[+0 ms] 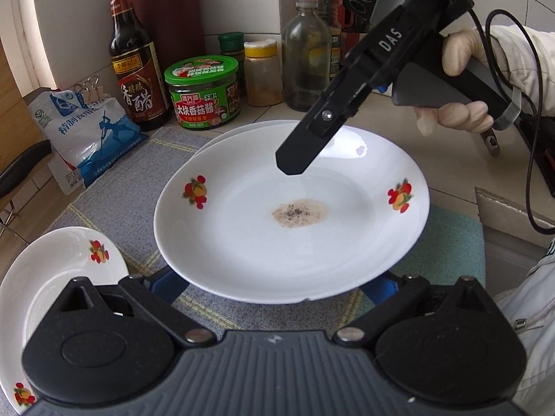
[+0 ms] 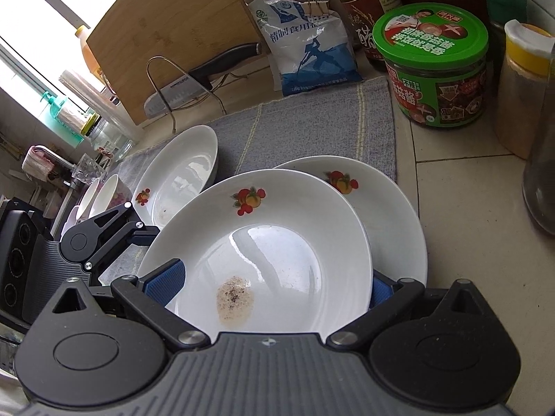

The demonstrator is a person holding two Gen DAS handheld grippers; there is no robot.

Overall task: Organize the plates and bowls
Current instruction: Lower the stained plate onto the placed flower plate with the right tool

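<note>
A white plate (image 1: 242, 242) with fruit decals and a brown stain in its middle lies partly over a second matching plate (image 2: 385, 215) on a grey mat (image 2: 305, 124). My left gripper (image 1: 274, 284) is spread wide at its near rim, and the rim covers both blue pads (image 1: 170, 282). My right gripper (image 2: 274, 286) comes in steeply from the far side, wide open, a blue pad (image 2: 166, 280) at each side of the stained plate (image 2: 263, 242). In the left wrist view its black fingers (image 1: 295, 163) hang just over the far inner wall. A third plate (image 2: 177, 173) sits to one side.
Along the wall stand a vinegar bottle (image 1: 133, 59), a green-lidded jar (image 1: 204, 93), a spice jar (image 1: 262, 72), a glass bottle (image 1: 305, 55) and a clipped salt bag (image 1: 90, 128). A bamboo board (image 2: 180, 31) and knife (image 2: 222, 62) sit on a rack. Bowls (image 2: 100, 194) stand further off.
</note>
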